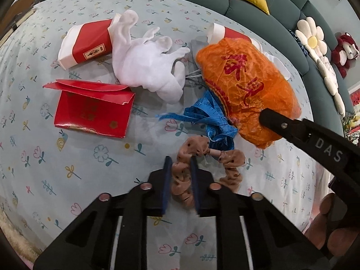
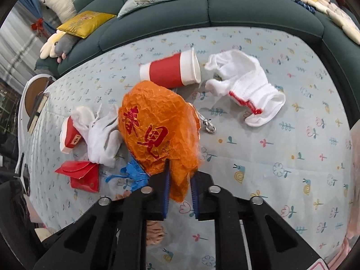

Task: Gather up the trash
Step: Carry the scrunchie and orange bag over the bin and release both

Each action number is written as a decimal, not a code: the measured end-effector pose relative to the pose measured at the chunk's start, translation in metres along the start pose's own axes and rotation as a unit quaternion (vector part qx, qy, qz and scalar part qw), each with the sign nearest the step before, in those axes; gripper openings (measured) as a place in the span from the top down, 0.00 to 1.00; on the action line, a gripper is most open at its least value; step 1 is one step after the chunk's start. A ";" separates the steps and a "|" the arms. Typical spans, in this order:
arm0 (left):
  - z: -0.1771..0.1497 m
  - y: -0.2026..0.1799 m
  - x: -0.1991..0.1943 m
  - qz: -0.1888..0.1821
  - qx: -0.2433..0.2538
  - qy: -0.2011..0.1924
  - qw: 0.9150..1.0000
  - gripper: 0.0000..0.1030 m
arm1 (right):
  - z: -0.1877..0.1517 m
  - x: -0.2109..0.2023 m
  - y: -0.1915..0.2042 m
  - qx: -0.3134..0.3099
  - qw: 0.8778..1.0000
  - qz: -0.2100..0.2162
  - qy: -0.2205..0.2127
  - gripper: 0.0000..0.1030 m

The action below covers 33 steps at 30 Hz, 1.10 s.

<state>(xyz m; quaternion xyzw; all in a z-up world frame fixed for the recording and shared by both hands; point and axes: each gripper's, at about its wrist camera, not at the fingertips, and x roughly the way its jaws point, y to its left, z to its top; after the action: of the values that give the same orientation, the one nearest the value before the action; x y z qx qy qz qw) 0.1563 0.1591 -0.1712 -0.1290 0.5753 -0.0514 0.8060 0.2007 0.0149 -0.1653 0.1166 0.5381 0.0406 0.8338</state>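
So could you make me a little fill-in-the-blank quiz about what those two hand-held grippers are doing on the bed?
1. The right hand-held gripper is closed on the crumpled ____ wrapper.
2. The left hand-held gripper holds a brown dotted ____.
3. The paper cup with the red band lies on its ____.
4. A tangled measuring tape of ____ colour lies beside the wrapper.

Missing words: orange; scrunchie; side; blue

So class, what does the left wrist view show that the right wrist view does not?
Only the left wrist view shows the left claw closed on the brown scrunchie. Only the right wrist view shows the red-trimmed white glove and the metal clip. Both show the orange bag, held by the right claw, and the red envelope.
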 end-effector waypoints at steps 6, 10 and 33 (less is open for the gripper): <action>-0.004 -0.010 -0.019 -0.003 0.011 -0.017 1.000 0.90 | 0.000 -0.029 -0.004 -0.009 0.999 -0.007 -0.035 0.92; -0.006 -0.022 -0.038 -0.011 0.024 -0.033 0.999 0.91 | 0.002 -0.058 -0.012 -0.003 0.998 -0.009 -0.065 0.92; -0.021 -0.178 -0.109 -0.045 0.165 -0.109 0.979 0.91 | -0.035 -0.181 -0.137 0.099 0.981 -0.037 -0.165 0.92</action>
<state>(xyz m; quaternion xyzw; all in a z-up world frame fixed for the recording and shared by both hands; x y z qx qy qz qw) 0.1118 0.0102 -0.0309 -0.0247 0.4613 -0.1675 0.8709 0.0857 -0.1481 -0.0508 0.1831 0.3989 -0.0637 0.8963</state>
